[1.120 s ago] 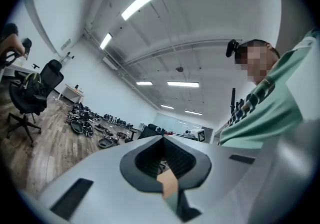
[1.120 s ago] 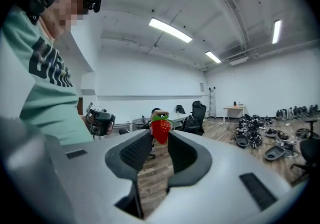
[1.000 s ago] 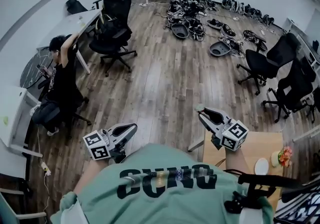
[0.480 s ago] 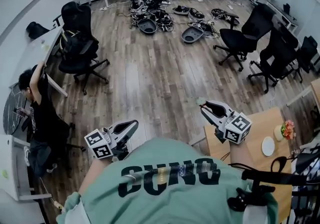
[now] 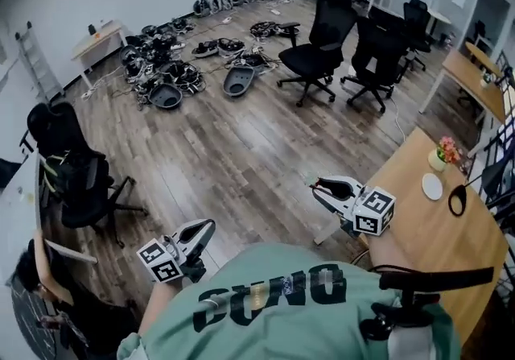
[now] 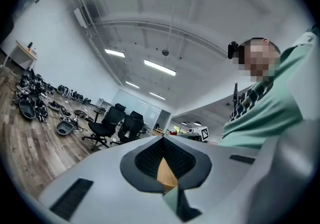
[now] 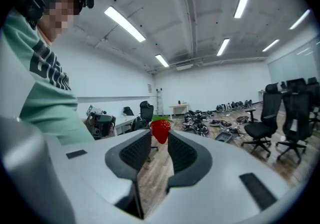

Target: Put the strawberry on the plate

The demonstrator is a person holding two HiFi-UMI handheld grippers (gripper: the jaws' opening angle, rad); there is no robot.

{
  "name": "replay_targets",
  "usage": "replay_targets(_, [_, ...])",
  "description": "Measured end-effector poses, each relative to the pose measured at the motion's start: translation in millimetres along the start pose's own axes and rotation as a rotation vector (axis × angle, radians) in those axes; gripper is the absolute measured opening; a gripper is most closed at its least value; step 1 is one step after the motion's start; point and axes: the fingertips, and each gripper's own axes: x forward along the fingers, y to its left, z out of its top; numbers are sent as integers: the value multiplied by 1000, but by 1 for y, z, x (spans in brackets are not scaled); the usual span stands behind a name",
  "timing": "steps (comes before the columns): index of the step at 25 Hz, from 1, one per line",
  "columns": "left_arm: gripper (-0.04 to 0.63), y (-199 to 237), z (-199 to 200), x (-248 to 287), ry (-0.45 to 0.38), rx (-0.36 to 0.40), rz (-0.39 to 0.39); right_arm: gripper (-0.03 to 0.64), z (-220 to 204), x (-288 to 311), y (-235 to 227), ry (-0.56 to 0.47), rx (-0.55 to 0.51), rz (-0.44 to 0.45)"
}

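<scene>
A red strawberry (image 7: 160, 130) with a green cap sits pinched between the tips of my right gripper (image 7: 160, 136), which is shut on it. In the head view that gripper (image 5: 316, 186) hovers over the floor just left of the wooden table (image 5: 418, 229). The small white plate (image 5: 432, 186) lies on the table's far right part, well away from the gripper. My left gripper (image 5: 211, 225) is held in front of the person's green shirt at lower left. Its jaws (image 6: 163, 139) meet at the tips with nothing between them.
A vase of flowers (image 5: 440, 155) stands just beyond the plate, and a black loop (image 5: 457, 199) lies beside it. Black office chairs (image 5: 318, 52) stand on the wooden floor ahead, another chair (image 5: 76, 177) at left. Piles of gear (image 5: 165, 72) lie at the back.
The view has swung round to the right: the table with the plate now shows more fully at right. Both grippers travelled with the turn; the right one still holds the strawberry.
</scene>
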Motion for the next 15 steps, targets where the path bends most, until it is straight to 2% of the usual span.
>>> replay_targets(4, [-3,38,5,27,35,-47,-125,115,-4,-11,-16,41,27,-148])
replay_targets(9, [-3,29,-3,91,108,-67,-323,115,-2,-58,-33,44,60,-322])
replay_targets(13, [-3,22,-18,125,185,-93,-395,115,-13,-88,-44,23,96,-399])
replay_targets(15, [-3,15,-22,140,212,-82,-422,115,-21,-101,-48,16,114,-420])
